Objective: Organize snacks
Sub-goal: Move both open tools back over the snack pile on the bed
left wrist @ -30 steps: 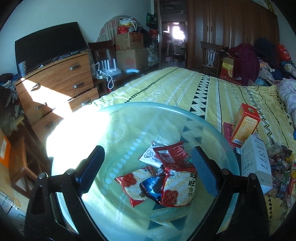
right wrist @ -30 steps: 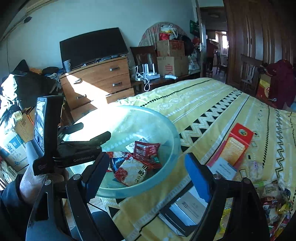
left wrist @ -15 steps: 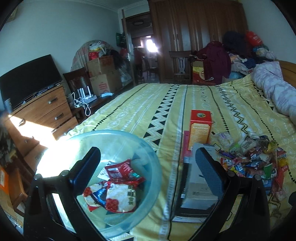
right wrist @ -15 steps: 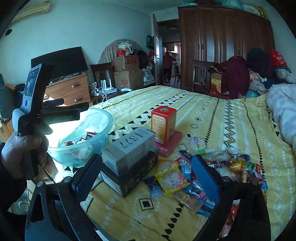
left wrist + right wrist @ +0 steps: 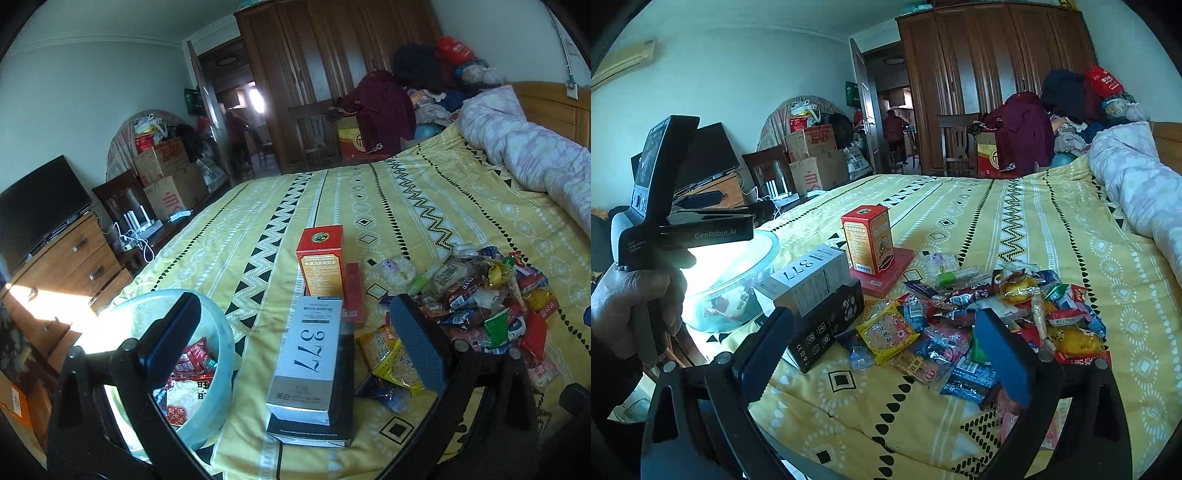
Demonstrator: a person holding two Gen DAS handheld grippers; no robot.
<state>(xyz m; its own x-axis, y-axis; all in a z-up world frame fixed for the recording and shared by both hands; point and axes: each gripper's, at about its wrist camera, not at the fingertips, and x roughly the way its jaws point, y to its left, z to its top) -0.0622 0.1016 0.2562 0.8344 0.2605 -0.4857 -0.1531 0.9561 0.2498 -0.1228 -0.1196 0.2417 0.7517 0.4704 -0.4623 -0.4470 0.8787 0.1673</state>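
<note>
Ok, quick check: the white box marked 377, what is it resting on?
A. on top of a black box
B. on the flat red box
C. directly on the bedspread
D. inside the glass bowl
A: in both wrist views the white box marked 377 lies on top of a black box, beside the glass bowl.

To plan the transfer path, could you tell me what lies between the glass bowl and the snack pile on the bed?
Between the glass bowl and the snack pile lies the white box marked 377, stacked on a black box; the left wrist view shows this best.
</note>
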